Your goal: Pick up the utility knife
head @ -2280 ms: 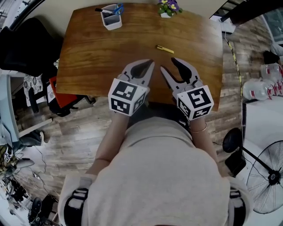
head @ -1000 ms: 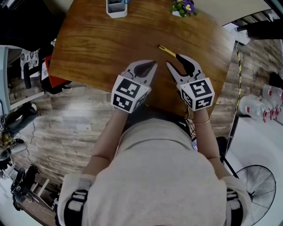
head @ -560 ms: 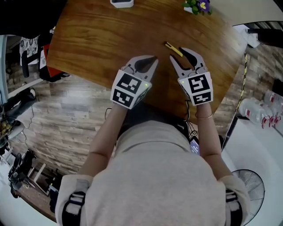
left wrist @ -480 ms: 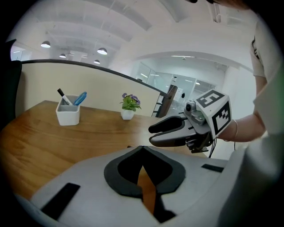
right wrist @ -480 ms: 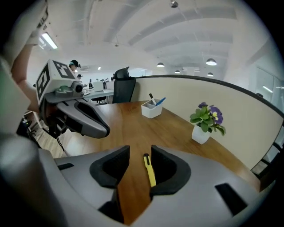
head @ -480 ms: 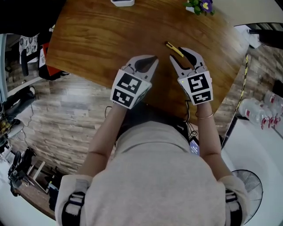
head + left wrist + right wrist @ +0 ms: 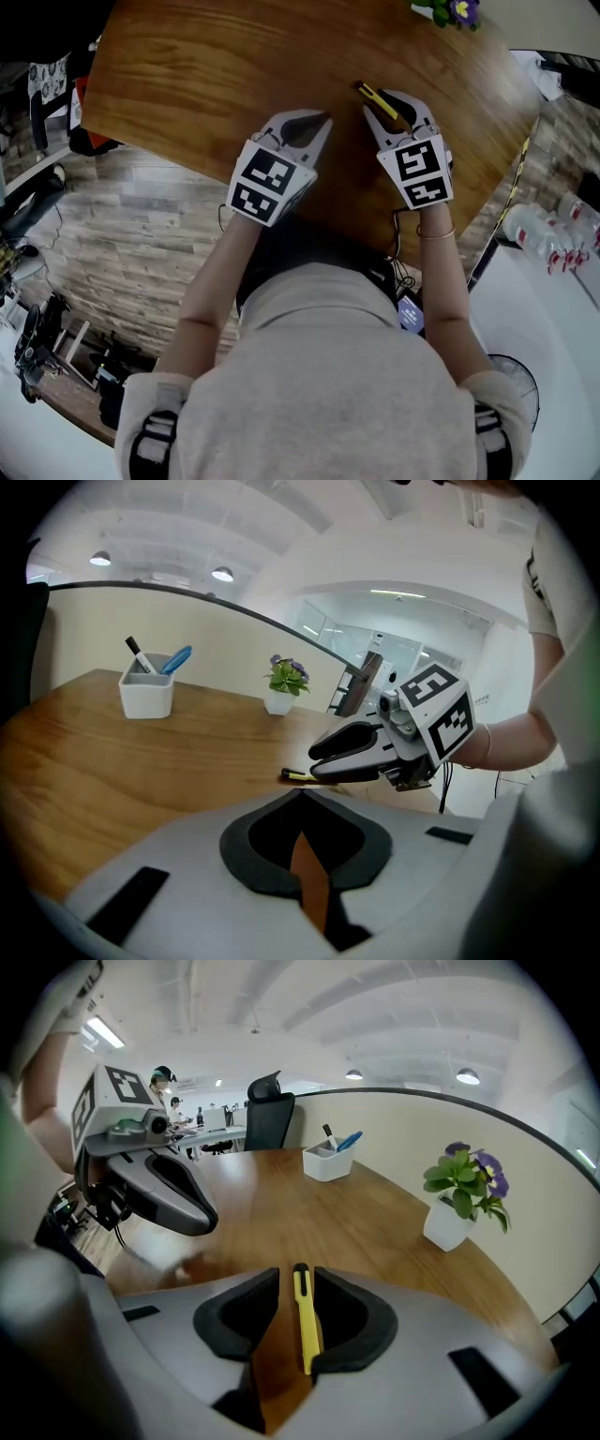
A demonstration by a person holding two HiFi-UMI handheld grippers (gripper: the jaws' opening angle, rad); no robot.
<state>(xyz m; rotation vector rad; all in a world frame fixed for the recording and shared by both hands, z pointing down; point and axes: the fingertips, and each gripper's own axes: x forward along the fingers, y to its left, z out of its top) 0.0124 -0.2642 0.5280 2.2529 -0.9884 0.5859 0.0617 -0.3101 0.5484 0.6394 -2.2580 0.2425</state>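
Observation:
A yellow utility knife (image 7: 378, 97) lies on the wooden table (image 7: 216, 75). My right gripper (image 7: 380, 101) straddles it. In the right gripper view the knife (image 7: 303, 1321) runs lengthwise between the jaws of the right gripper (image 7: 297, 1274), close against the right pad, with bare wood showing on its left. Those jaws are closing and do not press it from both sides. My left gripper (image 7: 323, 119) hovers just left of it, tips together and nothing held. From the left gripper (image 7: 302, 794) I see the knife's tip (image 7: 298, 775) under the right gripper (image 7: 317, 764).
A small potted plant (image 7: 459, 1194) stands near the table's far edge, to the right. A white holder with pens (image 7: 328, 1162) sits further back. The table's near edge runs just below both grippers, with wood-look floor beyond. A black office chair (image 7: 267, 1115) stands behind the table.
Both grippers have sunk toward the table. The right one has come forward over the knife, so it now lies between its jaws, and those jaws have narrowed.

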